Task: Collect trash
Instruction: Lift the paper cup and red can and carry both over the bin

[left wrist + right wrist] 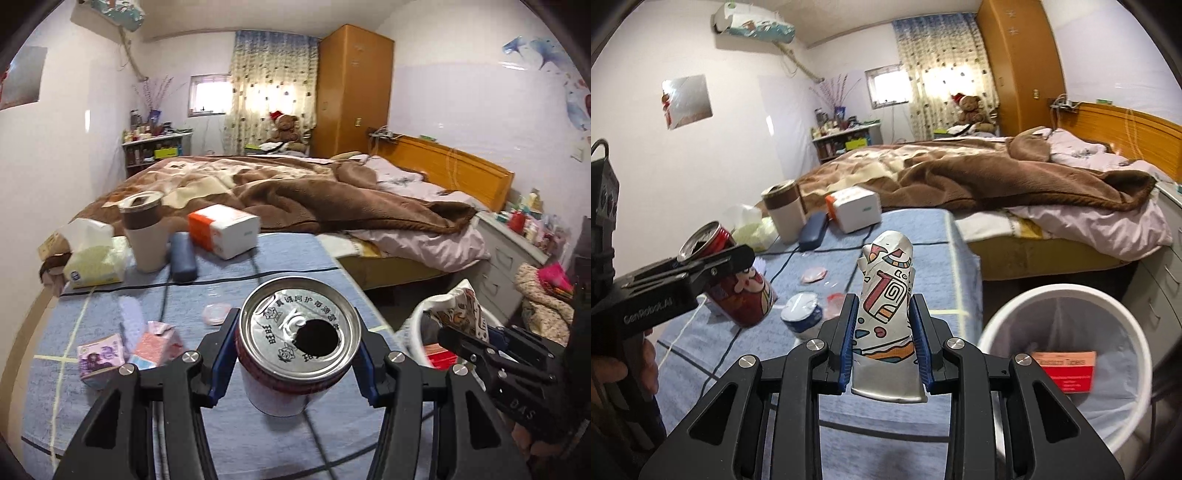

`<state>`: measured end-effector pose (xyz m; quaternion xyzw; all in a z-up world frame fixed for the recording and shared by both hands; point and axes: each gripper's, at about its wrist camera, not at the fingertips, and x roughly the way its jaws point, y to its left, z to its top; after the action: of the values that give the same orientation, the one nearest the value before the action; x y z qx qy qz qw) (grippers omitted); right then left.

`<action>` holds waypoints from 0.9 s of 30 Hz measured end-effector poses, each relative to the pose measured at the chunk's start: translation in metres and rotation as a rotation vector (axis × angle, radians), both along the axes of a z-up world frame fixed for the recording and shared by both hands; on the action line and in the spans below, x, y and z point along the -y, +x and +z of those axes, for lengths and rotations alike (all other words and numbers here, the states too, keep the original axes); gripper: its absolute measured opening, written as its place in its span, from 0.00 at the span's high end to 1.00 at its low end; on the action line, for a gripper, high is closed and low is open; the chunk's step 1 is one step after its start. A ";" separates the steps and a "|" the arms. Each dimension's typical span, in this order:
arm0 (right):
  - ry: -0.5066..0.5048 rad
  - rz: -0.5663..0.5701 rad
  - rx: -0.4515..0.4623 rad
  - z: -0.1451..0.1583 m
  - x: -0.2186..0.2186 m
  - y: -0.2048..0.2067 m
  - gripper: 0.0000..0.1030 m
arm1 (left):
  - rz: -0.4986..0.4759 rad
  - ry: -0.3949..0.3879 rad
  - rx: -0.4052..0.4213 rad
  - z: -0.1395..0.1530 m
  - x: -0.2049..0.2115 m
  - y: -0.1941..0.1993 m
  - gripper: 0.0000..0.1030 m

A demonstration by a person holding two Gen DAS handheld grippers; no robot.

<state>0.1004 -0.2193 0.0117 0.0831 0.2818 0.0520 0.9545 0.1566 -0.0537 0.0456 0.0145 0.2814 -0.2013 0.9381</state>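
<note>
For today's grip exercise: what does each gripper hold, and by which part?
Left gripper clamps the opened can by its sides, just below the rim. Right gripper pinches the patterned wrapper by its lower sides.

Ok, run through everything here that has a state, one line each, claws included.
Left claw: shut on the can.
Can: opened, upright, held clear of the table.
Right claw: shut on the patterned wrapper.
Patterned wrapper: crumpled, upright, held.
White bin: open, lined, holds a red card.
Tumbler: upright on the table.
Tissue pack: opened, tissue sticking out.
</note>
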 end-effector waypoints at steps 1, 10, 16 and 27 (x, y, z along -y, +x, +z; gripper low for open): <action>0.000 -0.012 0.006 0.001 0.005 -0.003 0.72 | -0.011 0.001 0.003 0.001 0.005 -0.002 0.45; 0.007 -0.110 0.032 0.007 0.039 -0.017 0.72 | -0.112 0.007 0.015 0.006 0.052 -0.016 0.45; 0.006 -0.168 0.023 0.005 0.065 -0.023 0.72 | -0.181 -0.001 0.001 0.003 0.087 -0.022 0.45; 0.030 -0.254 -0.030 -0.010 0.113 -0.028 0.72 | -0.317 0.003 -0.035 -0.009 0.157 -0.030 0.45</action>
<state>0.0723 -0.3323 0.0014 0.1333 0.2826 -0.0662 0.9476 0.1263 -0.2103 0.0362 0.0565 0.2920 -0.3466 0.8896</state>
